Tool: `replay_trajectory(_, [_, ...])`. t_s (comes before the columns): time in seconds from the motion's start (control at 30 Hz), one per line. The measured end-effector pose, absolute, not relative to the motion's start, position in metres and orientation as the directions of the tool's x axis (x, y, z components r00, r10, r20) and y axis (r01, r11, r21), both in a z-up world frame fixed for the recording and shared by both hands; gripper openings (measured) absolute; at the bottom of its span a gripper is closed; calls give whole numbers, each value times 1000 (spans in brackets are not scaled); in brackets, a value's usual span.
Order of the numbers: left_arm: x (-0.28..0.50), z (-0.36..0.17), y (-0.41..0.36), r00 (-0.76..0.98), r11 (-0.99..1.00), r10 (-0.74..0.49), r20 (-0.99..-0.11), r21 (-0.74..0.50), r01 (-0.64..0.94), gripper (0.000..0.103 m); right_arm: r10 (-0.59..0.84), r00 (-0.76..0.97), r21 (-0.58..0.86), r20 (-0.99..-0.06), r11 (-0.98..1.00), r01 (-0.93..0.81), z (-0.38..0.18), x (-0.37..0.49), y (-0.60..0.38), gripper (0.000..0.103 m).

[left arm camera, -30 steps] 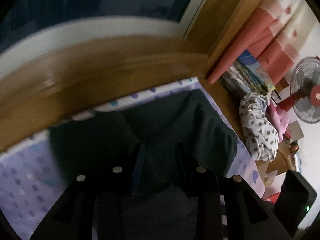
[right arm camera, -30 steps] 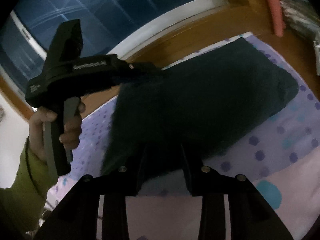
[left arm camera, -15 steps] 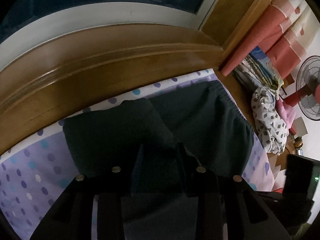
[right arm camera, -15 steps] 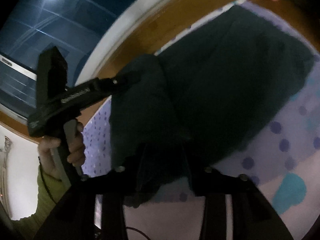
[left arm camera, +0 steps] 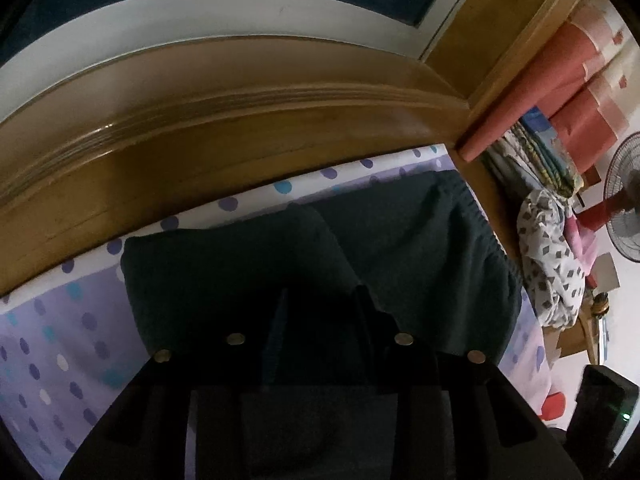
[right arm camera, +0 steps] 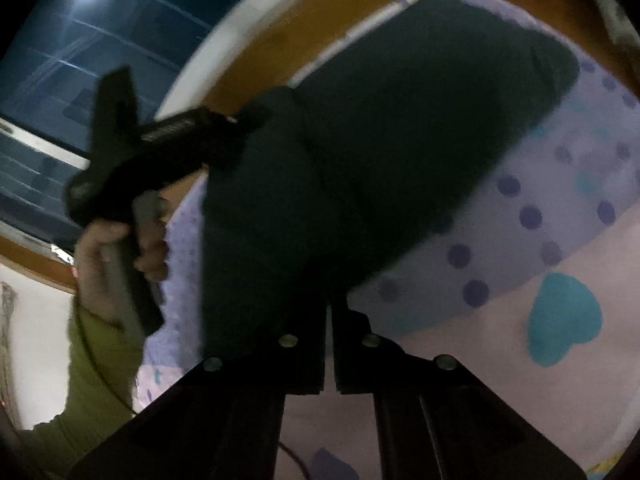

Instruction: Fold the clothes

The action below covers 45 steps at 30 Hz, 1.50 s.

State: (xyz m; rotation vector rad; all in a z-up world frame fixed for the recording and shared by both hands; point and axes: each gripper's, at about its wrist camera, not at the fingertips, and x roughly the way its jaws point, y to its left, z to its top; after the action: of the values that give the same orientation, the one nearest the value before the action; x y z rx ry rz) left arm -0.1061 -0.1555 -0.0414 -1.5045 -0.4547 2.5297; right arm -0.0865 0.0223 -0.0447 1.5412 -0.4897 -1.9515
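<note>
A dark green garment (left arm camera: 420, 248) with an elastic waistband lies on the dotted lilac bedsheet (left arm camera: 52, 344), its near part folded over the rest. My left gripper (left arm camera: 320, 300) sits low over the folded part; its fingers stand apart with dark cloth between and under them. In the right wrist view the same garment (right arm camera: 420, 112) spreads away toward the wooden frame. My right gripper (right arm camera: 329, 312) has its fingers pressed nearly together at the garment's near edge, pinching the cloth. The left gripper's black body (right arm camera: 168, 144) shows there, held by a hand.
A wooden bed frame (left arm camera: 240, 128) and a window run along the far side. A red curtain (left arm camera: 560, 92), a patterned white bundle (left arm camera: 552, 264) and a fan (left arm camera: 624, 216) stand at the right. A teal heart (right arm camera: 560, 316) marks the near sheet.
The lifted part of the garment has come down over the rest. My right gripper's fingers have closed together. My left gripper has lowered toward the bed.
</note>
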Motion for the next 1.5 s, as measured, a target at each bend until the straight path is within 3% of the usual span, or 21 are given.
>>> replay_trajectory(0.13, [-88,-28,-165,-517,-924,314,-796,-381,24,34,-679,-122,638,-723,-726,258,-45,-79,25,3])
replay_trajectory(0.37, [-5,-6,-195,-583,-892,354,-731,-452,25,36,-556,-263,372,-789,-771,517,11,-81,0,6])
replay_trajectory(0.43, [18,-15,-194,-574,-880,371,-730,-474,34,38,-560,-258,337,-787,-741,581,25,-92,-20,13])
replay_trajectory(0.5, [35,-25,-190,-562,-869,387,-731,-493,44,39,-564,-253,300,-786,-706,642,38,-103,-40,39])
replay_trajectory(0.57, [41,-40,-182,-539,-859,390,-746,-505,78,39,-571,-238,272,-786,-664,696,48,-113,-64,58])
replay_trajectory(0.6, [43,-44,-180,-544,-846,397,-739,-524,95,39,-566,-230,255,-792,-648,718,49,-120,-79,62])
replay_trajectory(0.93, [49,-68,-167,-628,-731,377,-681,-635,249,46,-404,-174,52,-898,-491,869,14,-167,-209,62])
replay_trajectory(0.97, [50,-67,-164,-633,-737,362,-684,-626,255,37,-395,-187,30,-900,-482,876,9,-166,-213,59])
replay_trajectory(1.0, [50,-65,-160,-638,-742,348,-687,-617,260,24,-385,-199,7,-901,-472,882,3,-165,-217,44])
replay_trajectory(1.03, [51,-62,-157,-635,-746,338,-694,-609,268,22,-376,-212,-16,-902,-462,887,-2,-164,-221,38])
replay_trajectory(1.07, [53,-59,-155,-635,-745,330,-698,-606,279,15,-371,-224,-34,-901,-455,890,-6,-163,-224,23])
replay_trajectory(1.1, [55,-55,-154,-636,-738,327,-699,-609,289,12,-392,-233,-25,-890,-469,883,-3,-163,-223,17])
replay_trajectory(1.2, [60,-51,-149,-636,-718,312,-706,-613,329,11,-417,-221,31,-881,-518,855,-7,-180,-223,12])
replay_trajectory(1.5, [66,-32,-130,-607,-755,259,-752,-549,358,11,-452,-239,73,-859,-572,817,-30,-211,-219,12])
